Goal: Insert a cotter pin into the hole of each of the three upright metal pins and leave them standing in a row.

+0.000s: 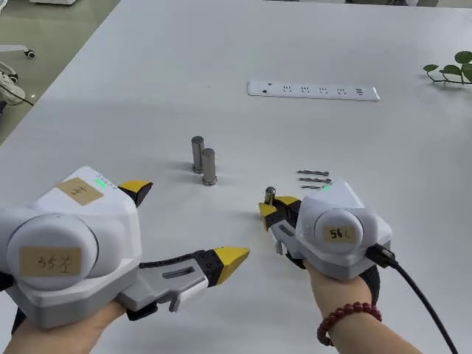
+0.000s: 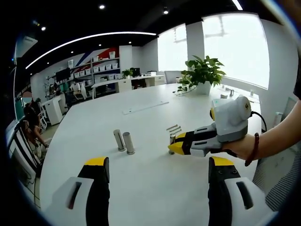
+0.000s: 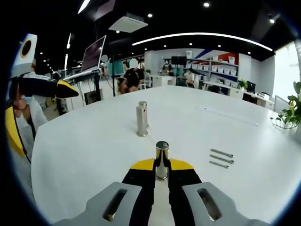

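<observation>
Two upright metal pins (image 1: 203,161) stand side by side mid-table, also seen as the pin pair (image 2: 123,141) and the pin pair (image 3: 141,118). A third metal pin (image 3: 162,159) stands upright between the yellow tips of my right gripper (image 3: 162,165), which is shut on it; the same pin (image 1: 270,195) pokes up at the right gripper (image 1: 276,209). Three cotter pins (image 1: 314,179) lie in a row just right of it, visible too as cotter pins (image 3: 221,158). My left gripper (image 1: 188,221) hovers open at the near left, with nothing between its fingers (image 2: 98,165).
A white power strip (image 1: 313,91) lies at the far side of the white table (image 1: 147,88). A potted plant's leaves (image 1: 451,71) reach in at the far right. Desks, shelves and people fill the office beyond the table.
</observation>
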`<move>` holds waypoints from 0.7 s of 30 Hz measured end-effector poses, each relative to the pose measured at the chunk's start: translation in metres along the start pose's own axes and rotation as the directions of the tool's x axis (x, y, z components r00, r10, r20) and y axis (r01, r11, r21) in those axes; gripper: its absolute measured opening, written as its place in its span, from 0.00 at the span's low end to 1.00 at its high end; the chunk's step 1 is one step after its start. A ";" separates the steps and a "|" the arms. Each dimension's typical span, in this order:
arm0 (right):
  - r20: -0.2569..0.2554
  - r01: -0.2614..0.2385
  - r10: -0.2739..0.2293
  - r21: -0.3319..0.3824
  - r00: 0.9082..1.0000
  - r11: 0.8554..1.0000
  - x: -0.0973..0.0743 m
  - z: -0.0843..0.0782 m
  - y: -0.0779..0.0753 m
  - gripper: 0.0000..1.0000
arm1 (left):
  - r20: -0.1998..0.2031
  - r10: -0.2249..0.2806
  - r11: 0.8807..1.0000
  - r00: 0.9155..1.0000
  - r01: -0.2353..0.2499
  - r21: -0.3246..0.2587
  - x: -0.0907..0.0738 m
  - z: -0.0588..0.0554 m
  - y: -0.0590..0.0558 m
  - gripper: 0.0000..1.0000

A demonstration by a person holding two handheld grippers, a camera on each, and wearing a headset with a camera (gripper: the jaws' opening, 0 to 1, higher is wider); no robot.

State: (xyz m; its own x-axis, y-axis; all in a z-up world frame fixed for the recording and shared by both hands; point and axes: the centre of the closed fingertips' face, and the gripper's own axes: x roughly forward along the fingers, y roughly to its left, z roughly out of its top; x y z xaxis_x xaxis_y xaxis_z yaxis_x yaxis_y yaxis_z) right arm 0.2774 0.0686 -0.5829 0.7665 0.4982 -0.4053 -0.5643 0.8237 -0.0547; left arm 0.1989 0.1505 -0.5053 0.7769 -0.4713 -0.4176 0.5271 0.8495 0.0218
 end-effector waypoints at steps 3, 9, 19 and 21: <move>-0.005 0.016 -0.015 0.007 1.000 1.000 0.000 0.000 -0.001 0.04 | -0.001 0.000 1.000 1.000 0.000 -0.003 0.000 0.000 0.000 0.86; -0.013 0.023 -0.023 0.008 1.000 1.000 0.000 -0.001 -0.001 0.04 | -0.005 -0.001 1.000 1.000 0.001 -0.001 -0.001 -0.001 -0.001 0.86; -0.021 -0.007 0.008 0.051 1.000 0.999 -0.004 -0.003 0.000 0.14 | -0.010 -0.001 1.000 1.000 0.001 0.000 -0.003 -0.003 -0.002 0.85; -0.009 -0.026 0.027 0.047 1.000 0.999 -0.005 0.000 0.002 0.17 | -0.012 0.000 1.000 1.000 0.000 0.002 -0.003 -0.003 -0.002 0.85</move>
State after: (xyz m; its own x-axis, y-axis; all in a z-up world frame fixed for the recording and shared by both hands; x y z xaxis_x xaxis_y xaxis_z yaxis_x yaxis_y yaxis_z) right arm 0.2721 0.0676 -0.5807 0.7484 0.5175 -0.4148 -0.5690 0.8223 -0.0008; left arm 0.1950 0.1511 -0.5071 0.7729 -0.4681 -0.4283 0.5274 0.8493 0.0234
